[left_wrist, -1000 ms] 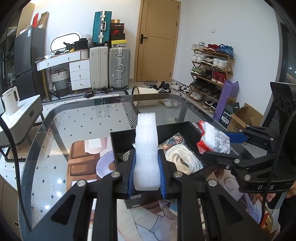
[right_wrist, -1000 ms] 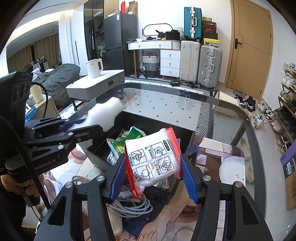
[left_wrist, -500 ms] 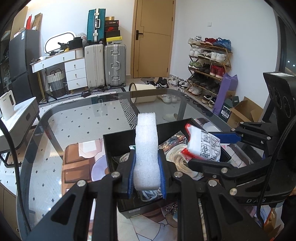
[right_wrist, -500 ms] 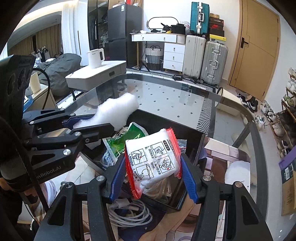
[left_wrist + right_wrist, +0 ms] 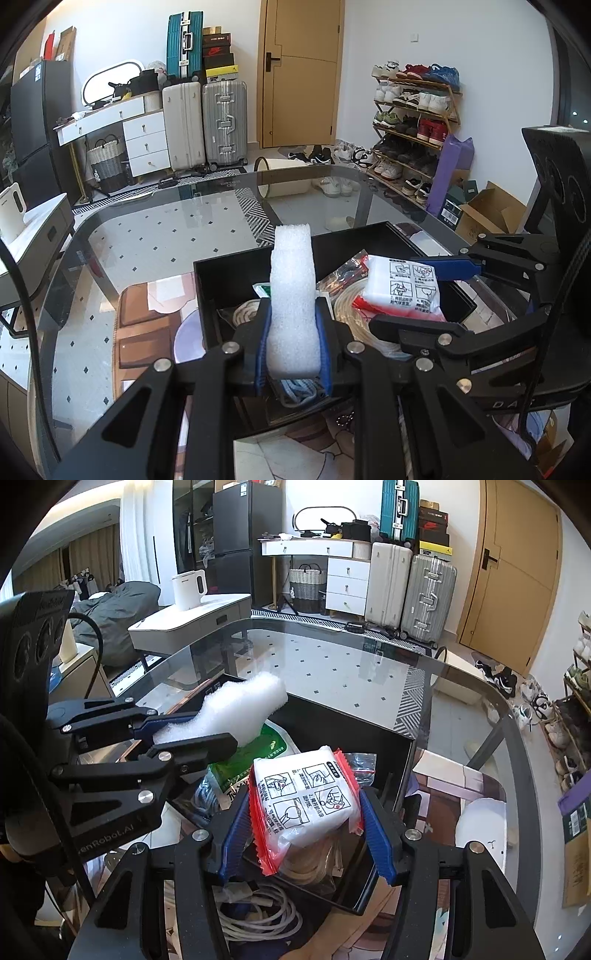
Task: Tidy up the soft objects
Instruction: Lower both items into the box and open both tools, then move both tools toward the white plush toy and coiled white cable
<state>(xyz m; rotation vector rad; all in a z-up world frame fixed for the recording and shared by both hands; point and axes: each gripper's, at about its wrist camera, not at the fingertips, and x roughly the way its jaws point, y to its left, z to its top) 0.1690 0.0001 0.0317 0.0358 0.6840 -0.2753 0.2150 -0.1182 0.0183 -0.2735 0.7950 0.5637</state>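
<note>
My left gripper [image 5: 293, 341] is shut on a white foam block [image 5: 293, 295] that stands upright between its pads, over the near left part of a black bin [image 5: 236, 263]. The foam block also shows in the right wrist view [image 5: 236, 710]. My right gripper [image 5: 304, 821] is shut on a white packet with red edges [image 5: 303, 801], held over the bin [image 5: 391, 738]; the packet also shows in the left wrist view [image 5: 402, 290]. Inside the bin lie a coiled rope [image 5: 351, 314], a green packet [image 5: 255, 753] and clear bags.
The bin sits on a glass table [image 5: 155, 236] over a printed mat. White cables [image 5: 258, 912] lie beside the bin's near edge. Suitcases [image 5: 205, 122], a dresser, a shoe rack [image 5: 413, 125] and a door stand beyond the table.
Both grippers moved forward and down over the bin, still holding their objects. The packet sits lower, close to the bin's contents.
</note>
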